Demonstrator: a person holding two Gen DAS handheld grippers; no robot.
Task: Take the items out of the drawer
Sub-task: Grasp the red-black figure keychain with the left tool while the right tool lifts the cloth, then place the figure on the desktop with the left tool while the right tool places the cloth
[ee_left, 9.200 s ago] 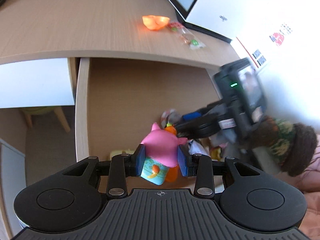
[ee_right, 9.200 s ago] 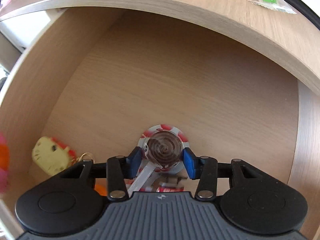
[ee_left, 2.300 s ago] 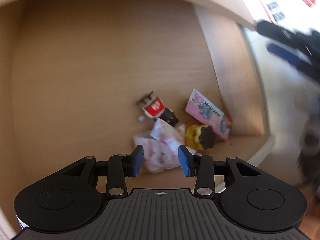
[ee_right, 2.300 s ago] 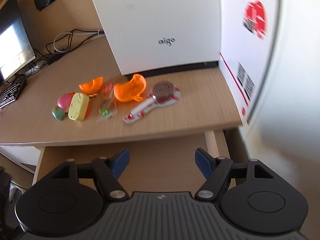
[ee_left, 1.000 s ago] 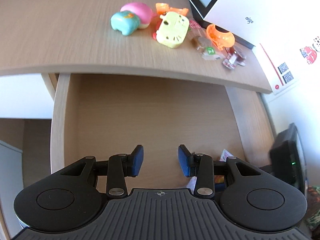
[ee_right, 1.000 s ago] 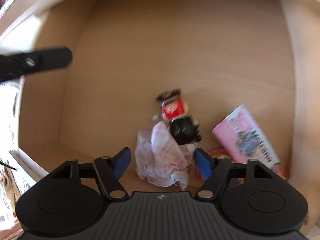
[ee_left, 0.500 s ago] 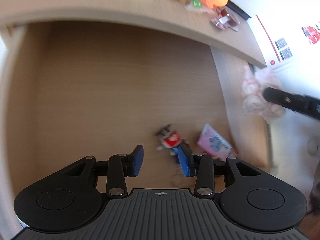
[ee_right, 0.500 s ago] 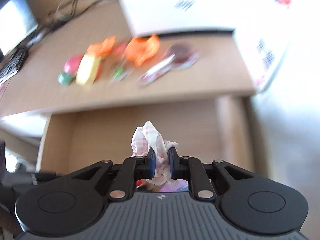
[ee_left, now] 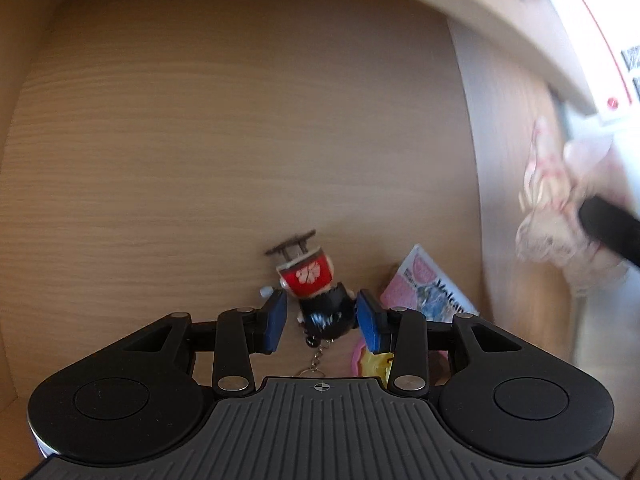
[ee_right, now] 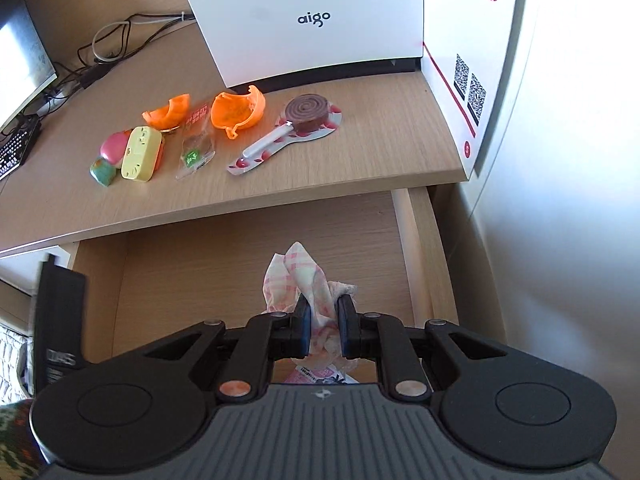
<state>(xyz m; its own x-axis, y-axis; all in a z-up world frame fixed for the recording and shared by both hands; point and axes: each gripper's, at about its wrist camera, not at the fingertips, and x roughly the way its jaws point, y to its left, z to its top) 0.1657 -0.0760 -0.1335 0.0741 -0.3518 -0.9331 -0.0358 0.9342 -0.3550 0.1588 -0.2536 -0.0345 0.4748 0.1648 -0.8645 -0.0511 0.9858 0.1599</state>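
Observation:
In the left wrist view I look down into the open wooden drawer [ee_left: 200,160]. A small keychain figure [ee_left: 310,280] with a red body and a black head lies on its floor. My left gripper [ee_left: 322,322] is open, its blue pads [ee_left: 276,320] on either side of the black head with a small gap. A pink packet [ee_left: 424,292] and a yellow toy [ee_left: 376,364] lie just to the right. My right gripper [ee_right: 323,326] is shut on a pink checked cloth [ee_right: 304,276], held above the drawer [ee_right: 200,264]; the cloth [ee_left: 552,208] shows blurred at the right.
On the desk top [ee_right: 360,160] lie two orange shell halves [ee_right: 238,110], a spiral lollipop [ee_right: 308,114], a clear sweet packet [ee_right: 196,144], a yellow toy [ee_right: 140,154] and a pink and teal toy [ee_right: 108,158]. A white box [ee_right: 320,16] stands behind them. Cables and a monitor are at the far left.
My right gripper shut on the checked cloth in the drawer and lifted it out. My left gripper came down into the drawer until its pads flank the keychain figure.

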